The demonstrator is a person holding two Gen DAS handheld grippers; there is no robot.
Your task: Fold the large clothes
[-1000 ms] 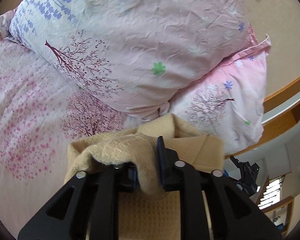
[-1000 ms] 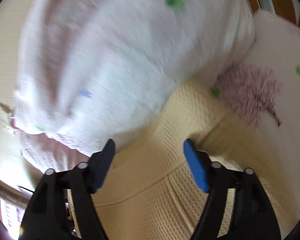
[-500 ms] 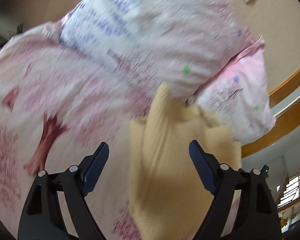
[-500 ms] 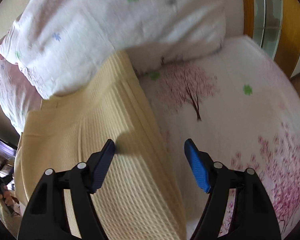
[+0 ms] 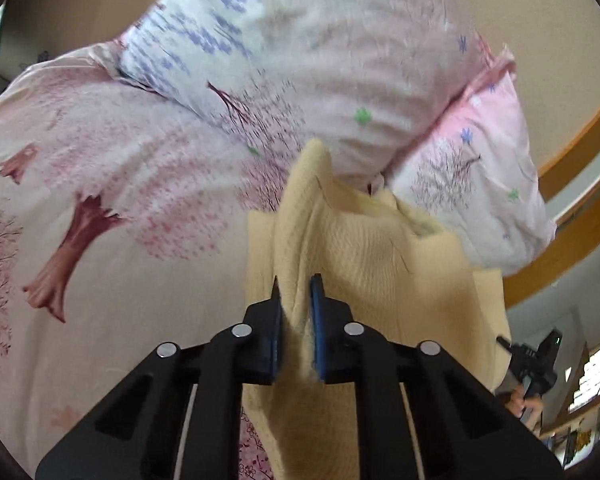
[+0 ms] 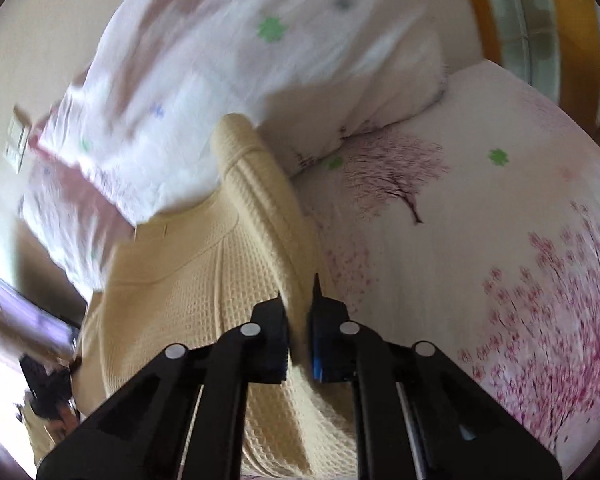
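A pale yellow waffle-knit garment [image 5: 372, 264] lies folded lengthwise on the pink blossom-print bed sheet [image 5: 100, 200], its far end against the pillows. My left gripper [image 5: 296, 292] is closing on a raised ridge of this cloth near the garment's left side, and its pads press on it. In the right wrist view the same yellow garment [image 6: 188, 300] fills the left half. My right gripper [image 6: 298, 296] is closing on the garment's right-hand folded edge, where the cloth meets the sheet [image 6: 480, 200].
A large floral pillow [image 5: 320, 52] and a smaller pink one [image 5: 472, 168] lean at the head of the bed. A wooden frame [image 5: 572, 148] runs behind them. A black device in a hand [image 5: 532, 364] shows past the garment's right side.
Half a second ago both grippers stood open over the garment; now both are shut on its cloth. The left had let go of an earlier pinch and drawn back before gripping again.
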